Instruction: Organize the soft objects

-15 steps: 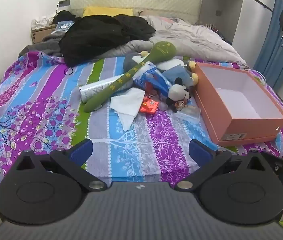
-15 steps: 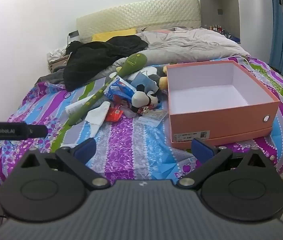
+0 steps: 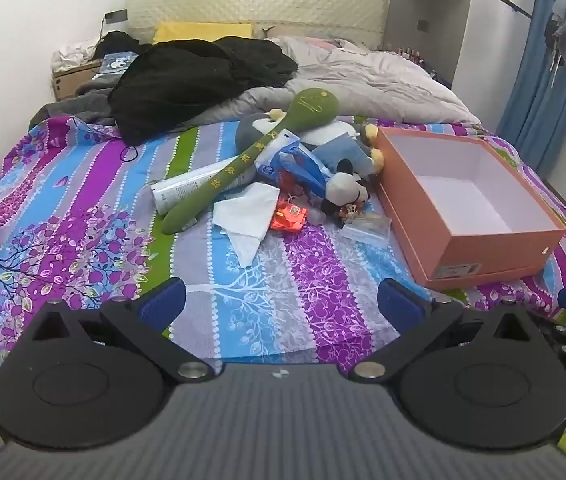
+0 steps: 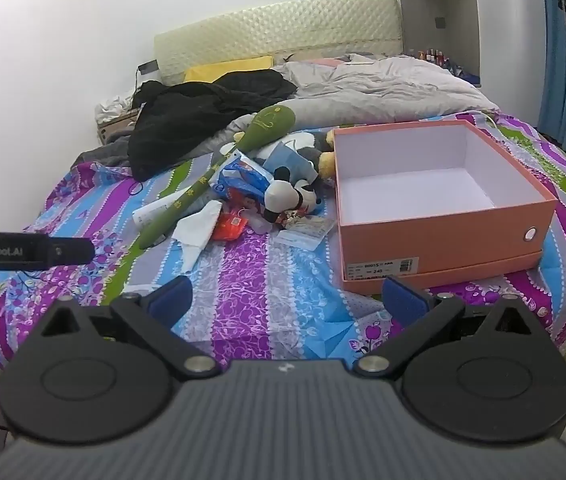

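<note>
Left wrist view: left gripper jaws spread wide, nothing between them, above bare bedspread. Right gripper likewise spread and empty, just short of orange box. Box open, empty. Soft items piled beside box's left wall: black-and-white plush, green plush spoon lying across pile. Advisable: take topmost, freest plush first; pinch at the body, not a limb; lift clear of tissue and packets before crossing box wall.

left gripper and right gripper side by side, both tilted downward, jaws wide apart, nothing between them
</note>
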`<action>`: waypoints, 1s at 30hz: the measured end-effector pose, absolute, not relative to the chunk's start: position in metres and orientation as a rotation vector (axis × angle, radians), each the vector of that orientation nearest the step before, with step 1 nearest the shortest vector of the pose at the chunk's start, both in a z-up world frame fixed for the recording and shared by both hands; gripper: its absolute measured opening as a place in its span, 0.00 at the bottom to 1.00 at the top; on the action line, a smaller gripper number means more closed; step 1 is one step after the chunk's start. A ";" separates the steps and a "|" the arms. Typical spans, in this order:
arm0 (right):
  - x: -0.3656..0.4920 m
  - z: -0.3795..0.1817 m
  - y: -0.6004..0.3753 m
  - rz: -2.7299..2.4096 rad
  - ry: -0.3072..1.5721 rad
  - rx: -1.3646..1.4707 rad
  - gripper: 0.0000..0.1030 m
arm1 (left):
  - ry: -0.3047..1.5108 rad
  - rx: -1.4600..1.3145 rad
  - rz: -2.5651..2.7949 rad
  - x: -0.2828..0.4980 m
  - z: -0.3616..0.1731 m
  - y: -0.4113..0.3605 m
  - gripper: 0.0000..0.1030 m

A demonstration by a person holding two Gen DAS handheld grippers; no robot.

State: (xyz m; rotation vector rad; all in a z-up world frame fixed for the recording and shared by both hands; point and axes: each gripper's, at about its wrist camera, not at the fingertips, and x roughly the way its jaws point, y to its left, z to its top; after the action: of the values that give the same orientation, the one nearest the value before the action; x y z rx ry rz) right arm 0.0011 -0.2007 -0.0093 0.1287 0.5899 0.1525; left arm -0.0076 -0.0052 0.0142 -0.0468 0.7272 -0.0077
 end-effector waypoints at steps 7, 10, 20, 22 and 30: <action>0.001 -0.009 -0.199 0.150 0.590 0.126 1.00 | 0.728 -0.052 -0.019 -0.009 0.013 -0.004 1.00; 0.001 -0.011 -0.198 0.152 0.594 0.125 1.00 | 0.727 -0.051 -0.016 -0.008 0.014 -0.004 1.00; 0.002 -0.010 -0.199 0.155 0.593 0.127 1.00 | 0.717 -0.051 -0.019 -0.009 0.015 -0.004 1.00; 0.000 -0.010 -0.200 0.152 0.590 0.127 1.00 | 0.714 -0.053 -0.022 -0.009 0.014 -0.004 1.00; -0.003 -0.012 -0.202 0.144 0.586 0.152 1.00 | 0.719 -0.053 -0.043 -0.010 0.015 -0.009 1.00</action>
State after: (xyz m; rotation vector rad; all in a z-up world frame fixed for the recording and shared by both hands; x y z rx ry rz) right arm -0.0031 -0.2024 -0.0117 0.1517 0.5861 0.1438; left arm -0.0104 -0.0095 0.0147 -0.0527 0.7189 -0.0432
